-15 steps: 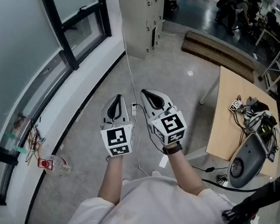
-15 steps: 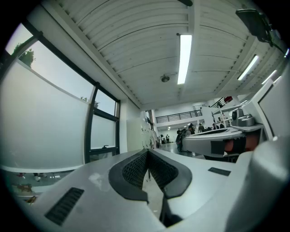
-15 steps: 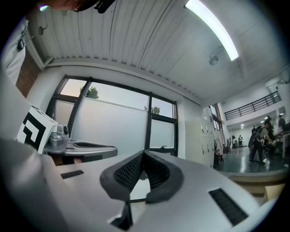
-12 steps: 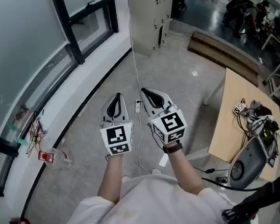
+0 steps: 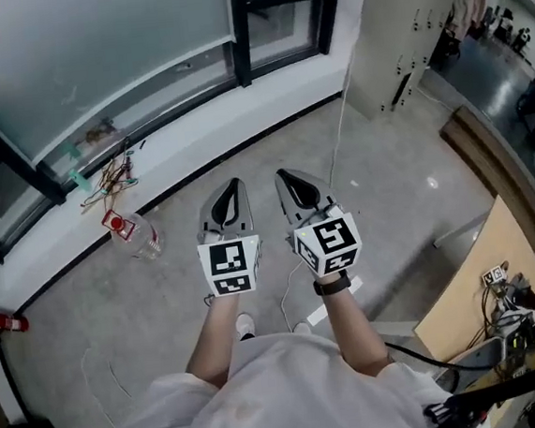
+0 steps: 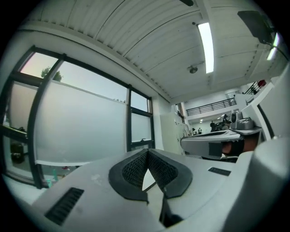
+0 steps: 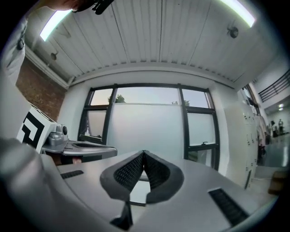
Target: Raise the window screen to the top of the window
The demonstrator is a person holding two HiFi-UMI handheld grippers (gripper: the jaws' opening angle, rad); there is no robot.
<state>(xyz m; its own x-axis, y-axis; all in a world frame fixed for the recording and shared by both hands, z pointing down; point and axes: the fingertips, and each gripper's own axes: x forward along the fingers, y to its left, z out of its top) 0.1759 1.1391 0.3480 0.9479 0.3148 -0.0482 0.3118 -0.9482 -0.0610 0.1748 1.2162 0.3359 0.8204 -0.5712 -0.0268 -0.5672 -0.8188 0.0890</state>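
1. near centre, left gripper (image 5: 232, 185) and right gripper (image 5: 288, 176) side by side, jaws pressed together, empty.
2. window screen (image 5: 92, 56) covers the far window (image 5: 242, 27).
3. clear bottle (image 5: 138, 235) lies far left on floor (image 5: 388, 197), contents unclear.

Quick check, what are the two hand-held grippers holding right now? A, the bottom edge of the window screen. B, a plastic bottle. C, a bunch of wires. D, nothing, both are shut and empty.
D: in each gripper view the jaws meet at their tips with nothing between them, so the left hand-held gripper and the right hand-held gripper are empty, held in the air facing the window.
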